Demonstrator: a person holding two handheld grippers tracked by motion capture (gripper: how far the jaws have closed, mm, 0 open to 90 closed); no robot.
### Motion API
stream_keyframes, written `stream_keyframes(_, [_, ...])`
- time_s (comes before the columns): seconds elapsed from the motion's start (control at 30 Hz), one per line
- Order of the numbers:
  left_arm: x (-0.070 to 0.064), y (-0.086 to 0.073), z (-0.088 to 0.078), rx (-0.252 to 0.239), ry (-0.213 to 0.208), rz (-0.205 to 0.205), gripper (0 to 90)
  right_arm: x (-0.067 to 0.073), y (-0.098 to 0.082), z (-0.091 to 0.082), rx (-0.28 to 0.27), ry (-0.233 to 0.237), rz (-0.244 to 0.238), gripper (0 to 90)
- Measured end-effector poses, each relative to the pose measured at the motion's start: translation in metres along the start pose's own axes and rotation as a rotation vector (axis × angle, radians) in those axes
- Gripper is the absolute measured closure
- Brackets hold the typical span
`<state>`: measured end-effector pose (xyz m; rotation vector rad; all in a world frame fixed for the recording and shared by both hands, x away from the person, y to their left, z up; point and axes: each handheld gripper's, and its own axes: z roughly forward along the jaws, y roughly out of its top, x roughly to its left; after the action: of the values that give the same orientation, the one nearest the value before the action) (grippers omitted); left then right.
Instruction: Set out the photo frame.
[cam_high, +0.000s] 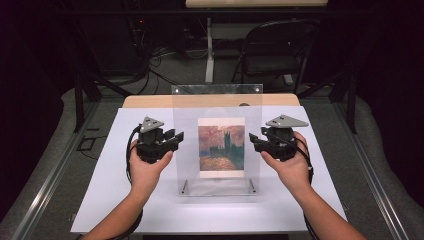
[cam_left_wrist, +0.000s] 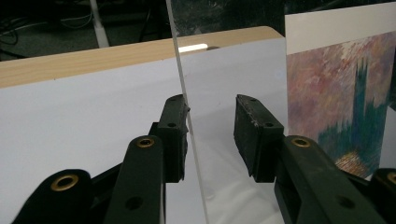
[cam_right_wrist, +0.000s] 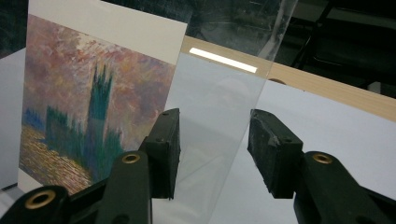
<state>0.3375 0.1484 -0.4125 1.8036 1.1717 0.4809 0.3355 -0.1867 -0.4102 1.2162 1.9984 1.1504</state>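
Acrylic frame (cam_high: 218, 140) upright mid-tabletop (cam_high: 100, 200) with painting print (cam_high: 221, 146) inside, left gripper (cam_high: 176, 136) jaws straddling its left edge, one pad touching, right gripper (cam_high: 254, 140) jaws part-open around right edge, not pressing.

The painted print (cam_left_wrist: 345, 98) is cut off by the left gripper view's right edge.

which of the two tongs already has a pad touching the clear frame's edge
The left tongs: one pad rests against the clear frame. The right tongs straddle their edge with gaps on both sides.
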Motion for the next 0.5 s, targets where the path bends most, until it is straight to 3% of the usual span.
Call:
stream_keyframes(0.3, [-0.005,-0.008,-0.010,-0.027,-0.008,0.014,65.2,0.005,-0.006,-0.013,-0.023,0.009,0.005,55.4])
stream_keyframes(0.5, [-0.006,-0.013,-0.017,-0.043,-0.028,0.007,65.5,0.010,-0.010,-0.020,-0.038,-0.010,-0.024,55.4])
